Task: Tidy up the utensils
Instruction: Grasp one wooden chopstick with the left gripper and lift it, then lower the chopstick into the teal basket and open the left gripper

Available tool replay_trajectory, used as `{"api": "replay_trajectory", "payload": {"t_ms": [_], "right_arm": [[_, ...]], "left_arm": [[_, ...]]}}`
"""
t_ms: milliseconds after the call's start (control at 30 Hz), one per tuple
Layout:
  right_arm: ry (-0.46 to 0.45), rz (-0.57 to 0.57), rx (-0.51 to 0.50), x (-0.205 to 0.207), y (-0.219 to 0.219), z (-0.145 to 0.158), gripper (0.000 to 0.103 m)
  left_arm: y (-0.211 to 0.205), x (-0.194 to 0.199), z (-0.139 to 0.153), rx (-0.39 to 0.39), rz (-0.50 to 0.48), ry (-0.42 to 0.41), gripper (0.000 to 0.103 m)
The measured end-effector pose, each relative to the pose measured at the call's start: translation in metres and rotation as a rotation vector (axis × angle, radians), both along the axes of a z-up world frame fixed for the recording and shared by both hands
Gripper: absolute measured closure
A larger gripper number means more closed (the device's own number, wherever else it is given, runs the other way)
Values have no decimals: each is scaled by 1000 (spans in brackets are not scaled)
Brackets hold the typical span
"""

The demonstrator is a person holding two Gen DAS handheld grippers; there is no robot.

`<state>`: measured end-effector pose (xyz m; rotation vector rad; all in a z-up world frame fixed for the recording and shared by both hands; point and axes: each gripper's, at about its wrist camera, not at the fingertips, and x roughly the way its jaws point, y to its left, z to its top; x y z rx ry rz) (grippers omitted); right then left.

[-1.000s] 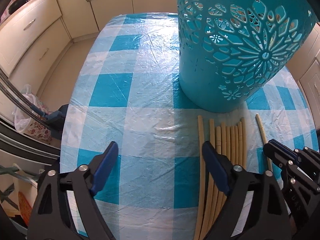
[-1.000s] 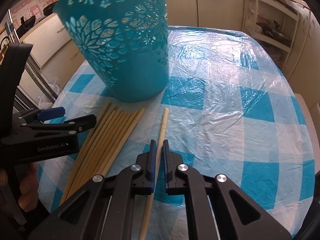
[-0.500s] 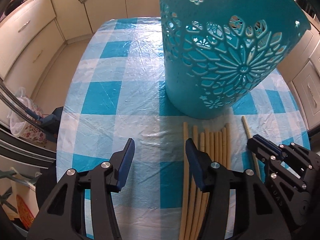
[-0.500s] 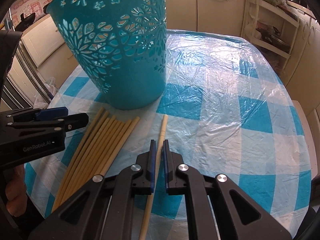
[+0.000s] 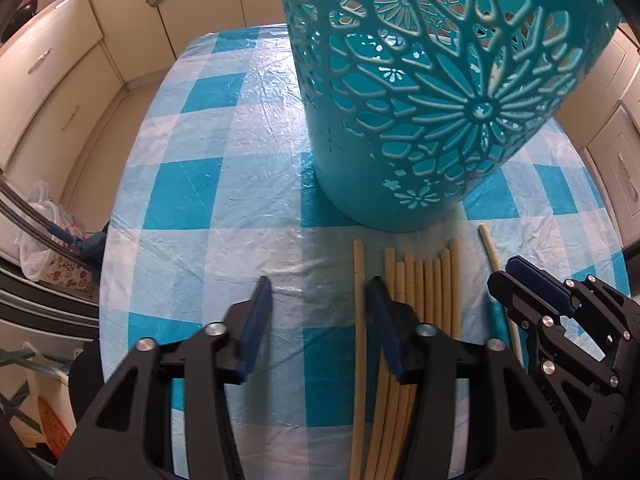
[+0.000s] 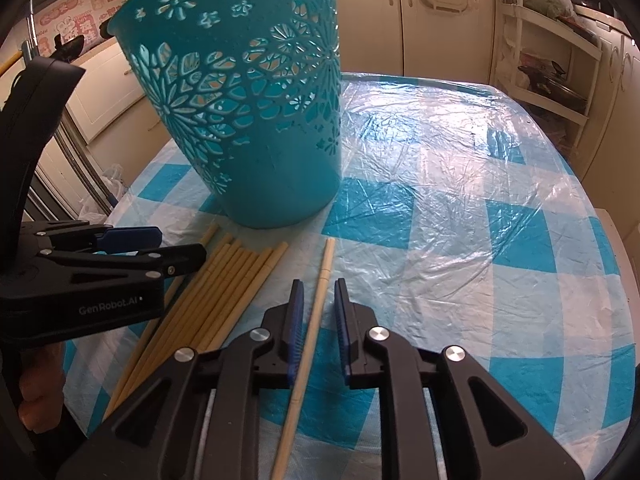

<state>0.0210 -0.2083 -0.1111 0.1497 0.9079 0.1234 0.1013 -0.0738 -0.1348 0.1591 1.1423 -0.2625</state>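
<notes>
A teal cut-out basket (image 5: 436,92) stands upright on the checked table; it also shows in the right wrist view (image 6: 256,120). Several pale chopsticks (image 5: 424,292) lie side by side in front of it, with one apart at their left (image 5: 359,304). My left gripper (image 5: 320,308) is open, its right finger over the bundle's left edge. A single chopstick (image 6: 316,312) lies apart to the right; it also shows in the left wrist view (image 5: 491,248). My right gripper (image 6: 318,312) is open, its jaws straddling that chopstick without touching it.
The table has a blue and white checked cover under clear plastic (image 6: 460,184). Cream kitchen cabinets (image 5: 52,80) stand around it. A white shelf rack (image 6: 548,56) stands at the back right. A plastic bag (image 5: 44,224) hangs left of the table.
My right gripper's jaws have opened around the single chopstick, which they held shut before. My left gripper narrowed, then widened somewhat, and shifted so one chopstick now lies between its fingers.
</notes>
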Motion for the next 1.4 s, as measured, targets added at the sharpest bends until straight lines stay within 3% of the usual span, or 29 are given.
{"api": "replay_trajectory", "payload": {"t_ms": [100,233,367,467,633,700,867,967,1167,1400], "right_arm": [[-1,-4,30,1,-5,-1,84],[-5,1,50,3,-8,0,81],[-16,45,39,4,1,1,65],[-16,77,11,3,9,0,56],[-18,76,28,1,9,0,55],[-19,73,50,0,6,0,55],[-21,68,103,2,-5,-1,55],[-22,67,120,2,-7,-2,55],[-24,68,128,2,-6,-2,55],[-25,70,132,2,-6,-1,54]], "left_arm": [[2,7,2,-23,-7,5,96],[17,14,3,-96,-9,55,98],[46,7,24,-186,18,35,98],[72,-2,60,-268,38,-48,98],[96,-15,148,-418,34,-269,98],[97,-18,184,-469,20,-373,98],[68,-13,234,-526,-1,-569,98],[47,-7,251,-534,10,-651,98],[-5,29,250,-429,55,-802,98],[-20,53,207,-360,91,-774,98]]}}
